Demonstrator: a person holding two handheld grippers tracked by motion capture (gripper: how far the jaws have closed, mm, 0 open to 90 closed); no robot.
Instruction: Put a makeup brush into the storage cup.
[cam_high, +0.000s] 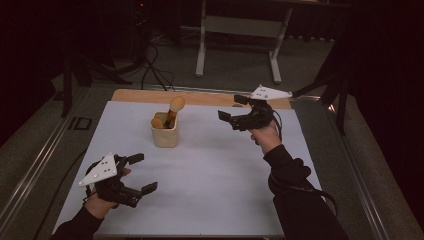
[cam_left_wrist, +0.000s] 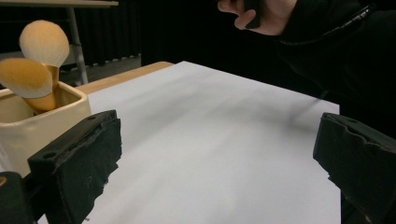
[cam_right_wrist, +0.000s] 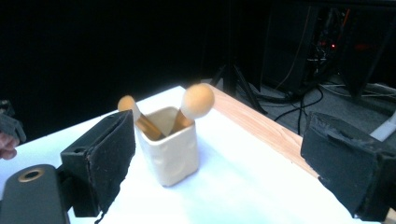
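A cream square cup (cam_high: 165, 135) stands on the white sheet (cam_high: 215, 170), left of the middle toward the back. Two round-headed brushes with wooden handles stand in it: a taller one (cam_high: 175, 106) and a shorter one (cam_high: 158, 122). The cup (cam_right_wrist: 170, 149) and both brushes lie ahead of my right gripper (cam_right_wrist: 224, 172), which is open and held above the sheet at the back right (cam_high: 234, 106). My left gripper (cam_high: 142, 173) is open near the front left corner, with the cup (cam_left_wrist: 32, 126) beside its left jaw in its own view. Neither holds anything.
A wooden strip (cam_high: 200, 97) shows along the table's far edge beyond the sheet. A desk frame (cam_high: 240, 45) and cables (cam_high: 155, 70) are on the floor behind. A dark sleeve (cam_high: 300, 200) lies over the front right of the sheet.
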